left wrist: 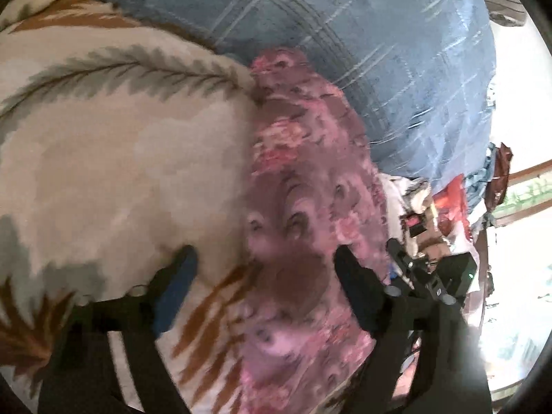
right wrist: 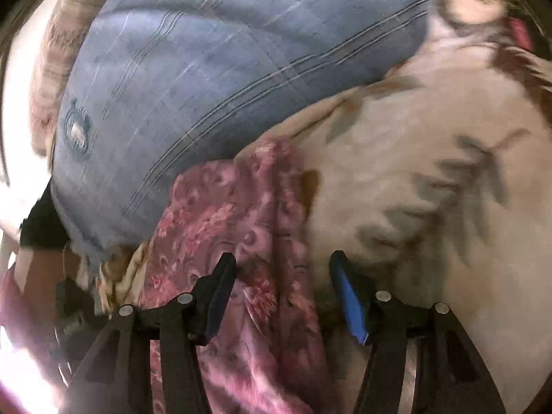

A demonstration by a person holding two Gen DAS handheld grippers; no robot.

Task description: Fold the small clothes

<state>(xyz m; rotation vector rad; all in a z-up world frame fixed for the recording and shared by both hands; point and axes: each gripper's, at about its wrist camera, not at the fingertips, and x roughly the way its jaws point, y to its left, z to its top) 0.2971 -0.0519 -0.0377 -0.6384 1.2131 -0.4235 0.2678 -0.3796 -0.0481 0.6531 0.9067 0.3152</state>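
Pink floral garment (left wrist: 303, 186) lies in a soft, crumpled strip on my cream leaf-print blanket (left wrist: 120, 158), its far end against the blue plaid pillow (left wrist: 345, 24). Motion blur smears its print and edges. My left gripper (left wrist: 265, 262) and right gripper (right wrist: 283, 265) both stand spread wide over it, holding nothing; their frames cut off its near end.

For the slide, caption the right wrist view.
Open right gripper poised over a pink floral garment lying between a blue plaid pillow and a cream leaf-print blanket.
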